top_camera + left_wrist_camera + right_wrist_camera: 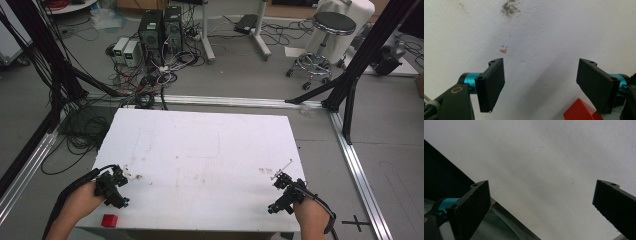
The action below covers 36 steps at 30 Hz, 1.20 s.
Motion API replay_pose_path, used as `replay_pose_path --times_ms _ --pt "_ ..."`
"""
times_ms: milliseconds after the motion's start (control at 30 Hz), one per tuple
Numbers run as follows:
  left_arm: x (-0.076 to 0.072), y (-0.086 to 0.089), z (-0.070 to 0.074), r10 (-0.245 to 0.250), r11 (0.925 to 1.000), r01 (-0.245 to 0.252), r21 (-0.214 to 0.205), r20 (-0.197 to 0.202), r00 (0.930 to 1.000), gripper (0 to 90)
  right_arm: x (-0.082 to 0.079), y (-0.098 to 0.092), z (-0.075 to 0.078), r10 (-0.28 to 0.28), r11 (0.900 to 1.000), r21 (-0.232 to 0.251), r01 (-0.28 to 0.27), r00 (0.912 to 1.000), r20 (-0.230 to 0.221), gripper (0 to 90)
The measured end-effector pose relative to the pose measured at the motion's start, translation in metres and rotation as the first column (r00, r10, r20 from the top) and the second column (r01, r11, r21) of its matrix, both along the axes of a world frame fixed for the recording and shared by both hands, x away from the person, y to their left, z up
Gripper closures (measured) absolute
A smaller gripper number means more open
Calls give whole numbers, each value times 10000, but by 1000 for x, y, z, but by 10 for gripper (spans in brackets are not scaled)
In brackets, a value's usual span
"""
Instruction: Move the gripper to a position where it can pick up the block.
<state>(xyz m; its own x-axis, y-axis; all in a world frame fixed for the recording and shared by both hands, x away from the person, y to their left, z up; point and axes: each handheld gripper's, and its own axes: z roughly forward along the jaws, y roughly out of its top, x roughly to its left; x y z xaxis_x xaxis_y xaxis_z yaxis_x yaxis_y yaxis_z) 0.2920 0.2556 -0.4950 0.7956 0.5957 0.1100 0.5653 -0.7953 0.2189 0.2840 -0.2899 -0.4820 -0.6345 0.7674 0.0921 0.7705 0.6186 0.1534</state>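
Up close, the left gripper view catches an orange fleck (503, 51) on the white foam tabletop (544, 32). The left gripper (540, 82) gapes wide, empty, beside the small red block (580, 112). The right gripper (541, 205) is spread wide too, holding nothing.

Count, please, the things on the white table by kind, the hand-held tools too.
Red block: 1
Tools: 2, the left tool and the right tool, both open
Total: 3

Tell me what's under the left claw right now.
Bare white table, with a few faint stains, lies under the left claw, whose jaws stand wide open and empty. A red block sits beside it near the table's front edge. Whatever the hand covers cannot be seen.
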Motion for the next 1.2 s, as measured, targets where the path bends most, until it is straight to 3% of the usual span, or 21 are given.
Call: replay_pose_path --times_ms 200,467,900,1000,1200 --pt "-1 0 1 164 9997 -162 -191 101 9998 231 -1 -1 1 23 10000 58 -23 9999 110 9" --pt "-2 0 1 -137 9999 137 37 18 9999 231 0 1 2 13 10000 13 -13 10000 66 9" --pt "-3 3 4 -83 9998 85 -180 101 9999 231 0 2 1 51 10000 42 -51 10000 48 9" --pt "-2 2 5 -337 9994 337 31 -20 9994 231 0 2 1 122 9999 63 -122 9999 58 9" --pt "-4 3 5 -524 9986 523 -42 -45 9986 231 -1 -1 2 23 10000 87 -24 9999 103 9"
